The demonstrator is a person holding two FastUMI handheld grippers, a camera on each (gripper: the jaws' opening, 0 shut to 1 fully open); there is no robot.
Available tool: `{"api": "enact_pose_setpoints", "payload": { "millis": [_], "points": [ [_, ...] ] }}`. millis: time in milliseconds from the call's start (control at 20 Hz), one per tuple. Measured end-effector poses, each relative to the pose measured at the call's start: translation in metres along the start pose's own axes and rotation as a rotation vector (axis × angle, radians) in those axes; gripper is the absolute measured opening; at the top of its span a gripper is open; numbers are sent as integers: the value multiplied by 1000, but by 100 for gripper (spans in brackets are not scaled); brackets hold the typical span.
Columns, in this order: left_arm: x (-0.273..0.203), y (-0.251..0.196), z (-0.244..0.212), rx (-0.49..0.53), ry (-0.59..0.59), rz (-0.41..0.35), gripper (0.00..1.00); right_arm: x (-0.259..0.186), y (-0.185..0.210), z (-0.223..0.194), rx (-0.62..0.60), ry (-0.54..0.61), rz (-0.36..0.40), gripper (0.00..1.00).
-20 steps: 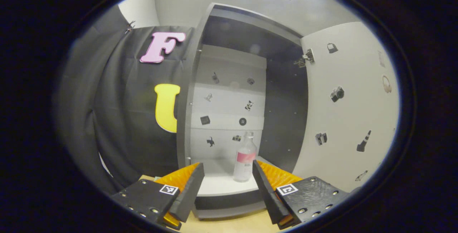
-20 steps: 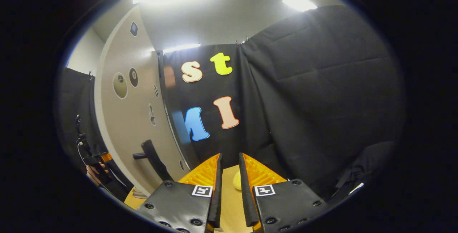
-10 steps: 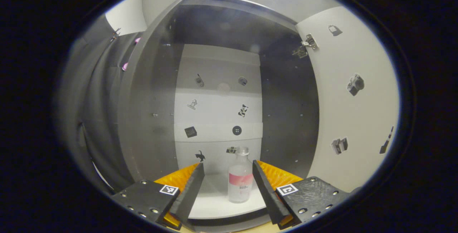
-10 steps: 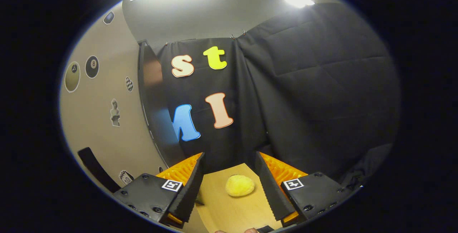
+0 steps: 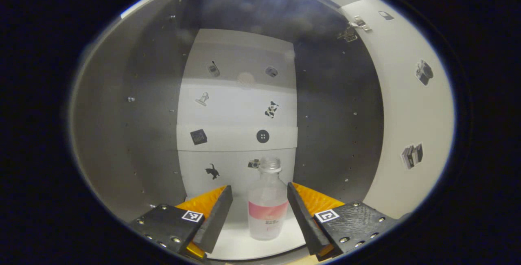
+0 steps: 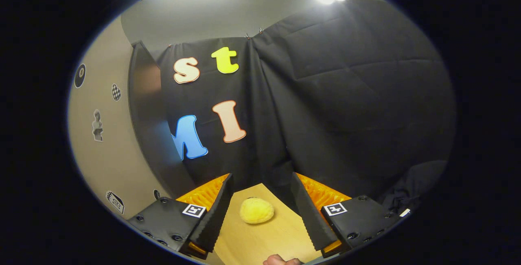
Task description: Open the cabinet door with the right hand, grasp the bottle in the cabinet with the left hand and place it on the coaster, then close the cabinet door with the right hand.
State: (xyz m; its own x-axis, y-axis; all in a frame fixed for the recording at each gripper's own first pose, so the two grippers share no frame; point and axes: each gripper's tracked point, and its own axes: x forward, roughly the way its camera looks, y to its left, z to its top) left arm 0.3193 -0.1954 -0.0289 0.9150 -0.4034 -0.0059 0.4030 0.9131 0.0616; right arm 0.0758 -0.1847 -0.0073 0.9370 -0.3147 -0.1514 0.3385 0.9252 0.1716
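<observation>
Grey cabinet (image 5: 154, 106) interior ahead in left gripper view. Left gripper (image 5: 258, 210) fingers spread wide, nothing held; clear bottle (image 5: 266, 204) with pink label stands upright on white shelf (image 5: 240, 248) between them, untouched. Cabinet door (image 5: 407, 106) swung open at right.

Right gripper view: door face at left; right gripper (image 6: 260, 212) wide apart, empty, above wooden table (image 6: 264, 240); yellow coaster (image 6: 256, 211) between fingers, farther off.
</observation>
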Motion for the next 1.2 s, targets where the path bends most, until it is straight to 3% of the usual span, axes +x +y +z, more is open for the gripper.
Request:
{"api": "enact_pose_setpoints", "payload": {
  "millis": [50, 100, 250, 300, 350, 550, 800, 950, 1200],
  "points": [
    [3, -1, -3, -3, 6, -1, 84, 2, -1, 0, -4, 0, 0, 96],
    [7, -3, -7, -8, 12, -7, 84, 4, -1, 0, -5, -3, 1, 90],
    [17, -6, -12, -15, 12, -15, 84, 8, -2, 1, 1, -5, 5, 90],
    [20, -5, -13, -13, 13, -17, 84, 10, -4, 0, -3, -5, 2, 96],
    [22, -5, -16, -9, 17, -17, 84, 12, -4, 0, -8, -3, 2, 90],
    [26, -9, -24, -11, 40, -18, 82, 21, -3, 1, -76, -16, 7, 90],
    [26, -10, -26, -3, 44, -9, 85, 36, 9, -4, -101, 5, 75, 90],
    [21, -14, -26, 44, 42, -7, 74, 44, 15, -2, -83, -1, 118, 89],
    [-1, -20, -24, 59, 41, 10, 74, 59, 25, -1, -87, 4, 178, 90]
  ]
}}
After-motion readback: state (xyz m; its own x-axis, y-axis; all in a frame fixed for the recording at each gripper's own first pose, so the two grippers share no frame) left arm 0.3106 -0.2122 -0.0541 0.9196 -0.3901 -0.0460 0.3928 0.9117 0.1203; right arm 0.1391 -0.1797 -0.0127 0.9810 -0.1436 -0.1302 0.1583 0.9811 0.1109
